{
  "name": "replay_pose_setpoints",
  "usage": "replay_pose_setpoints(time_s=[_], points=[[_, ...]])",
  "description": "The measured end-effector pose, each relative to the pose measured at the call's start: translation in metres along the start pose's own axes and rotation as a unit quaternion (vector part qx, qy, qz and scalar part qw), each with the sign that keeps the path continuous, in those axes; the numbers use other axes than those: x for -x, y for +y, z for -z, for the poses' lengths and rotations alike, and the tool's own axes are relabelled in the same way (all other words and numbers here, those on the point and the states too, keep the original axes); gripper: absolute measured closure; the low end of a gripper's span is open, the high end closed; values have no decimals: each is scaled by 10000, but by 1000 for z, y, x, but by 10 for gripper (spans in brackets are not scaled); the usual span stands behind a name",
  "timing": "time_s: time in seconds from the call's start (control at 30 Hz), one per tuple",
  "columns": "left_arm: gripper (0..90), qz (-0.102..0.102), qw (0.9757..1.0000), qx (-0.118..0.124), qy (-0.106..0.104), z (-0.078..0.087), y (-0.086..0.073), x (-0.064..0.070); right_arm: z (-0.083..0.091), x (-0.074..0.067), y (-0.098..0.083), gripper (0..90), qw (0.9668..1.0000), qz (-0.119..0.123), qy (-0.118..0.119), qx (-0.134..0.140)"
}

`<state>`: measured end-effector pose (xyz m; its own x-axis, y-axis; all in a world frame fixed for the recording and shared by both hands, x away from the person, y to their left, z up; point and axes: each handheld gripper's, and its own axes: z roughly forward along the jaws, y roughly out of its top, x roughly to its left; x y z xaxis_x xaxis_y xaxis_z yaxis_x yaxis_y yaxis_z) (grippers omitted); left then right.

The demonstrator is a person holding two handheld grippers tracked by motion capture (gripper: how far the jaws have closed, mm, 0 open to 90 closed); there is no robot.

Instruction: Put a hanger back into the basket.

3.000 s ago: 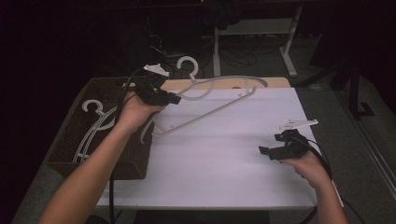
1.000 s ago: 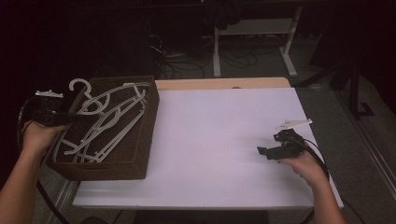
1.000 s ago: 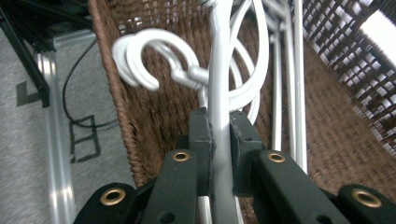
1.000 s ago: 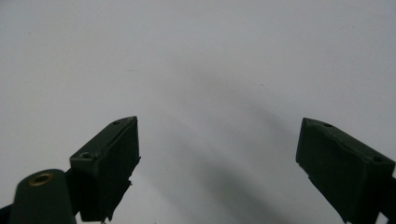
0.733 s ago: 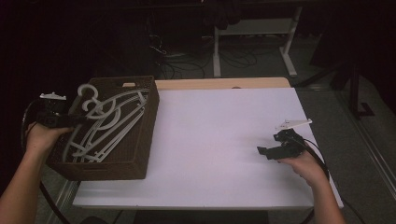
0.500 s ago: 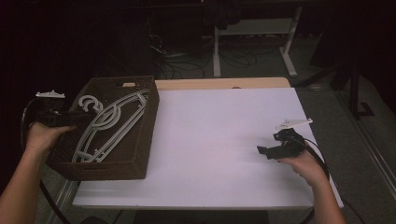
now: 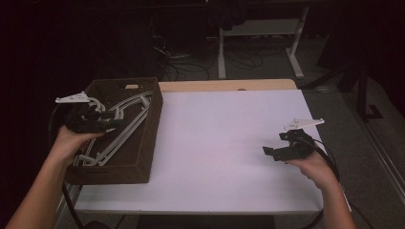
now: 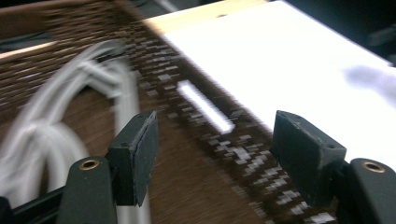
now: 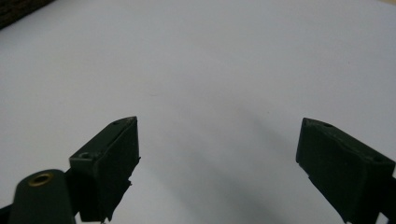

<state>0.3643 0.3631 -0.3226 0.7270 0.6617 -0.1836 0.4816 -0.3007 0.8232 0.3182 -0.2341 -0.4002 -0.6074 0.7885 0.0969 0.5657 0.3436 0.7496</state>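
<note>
A brown woven basket (image 7: 154,125) stands on the left end of the white table (image 7: 219,133), with several white hangers (image 7: 125,106) lying in it. My left gripper (image 7: 116,125) hovers over the basket's left half and points right. Its jaws have just been opening and stand open, with nothing between them. In the left gripper view my left gripper (image 8: 215,130) looks along the blurred basket (image 8: 219,186) wall, with the hangers (image 8: 42,126) at its left. My right gripper (image 7: 268,151) rests near the table's right edge, open. In the right gripper view, my right gripper (image 9: 219,135) has bare white table (image 9: 210,56) between its fingers.
A strip of bare wood (image 7: 229,85) runs along the table's far edge. Beyond it, on the dark floor, are desk legs (image 7: 221,52) and loose cables (image 7: 184,64). The basket wall has a handle slot (image 8: 205,107).
My left hand has moved right, from beside the basket's left wall to over the basket. Its jaws have opened and the hanger now lies in the basket. The right hand has stayed still.
</note>
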Motion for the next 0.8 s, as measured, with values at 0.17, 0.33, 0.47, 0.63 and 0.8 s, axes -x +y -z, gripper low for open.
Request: replay_pose_setpoints(time_s=[0.17, 0.33, 0.47, 0.63, 0.8], points=[[253, -236, 9990, -4, -374, -16, 0, 28, 6, -6, 6, 115, 9999, 92, 96, 88], [185, -351, 9975, 17, -620, -31, -2, 47, 12, -14, 11, 57, 9994, 162, 241, 179], [126, -445, 9966, 21, -692, -41, -4, 54, 17, -19, 12, 12, 9990, 255, 301, 216], [27, -489, 9963, 0, -713, -47, -5, 59, 21, -22, 11, 7, 9984, 377, 344, 223], [0, -551, 9955, -30, -776, -51, -4, 63, 22, -21, 9, 7, 9984, 385, 350, 234]])
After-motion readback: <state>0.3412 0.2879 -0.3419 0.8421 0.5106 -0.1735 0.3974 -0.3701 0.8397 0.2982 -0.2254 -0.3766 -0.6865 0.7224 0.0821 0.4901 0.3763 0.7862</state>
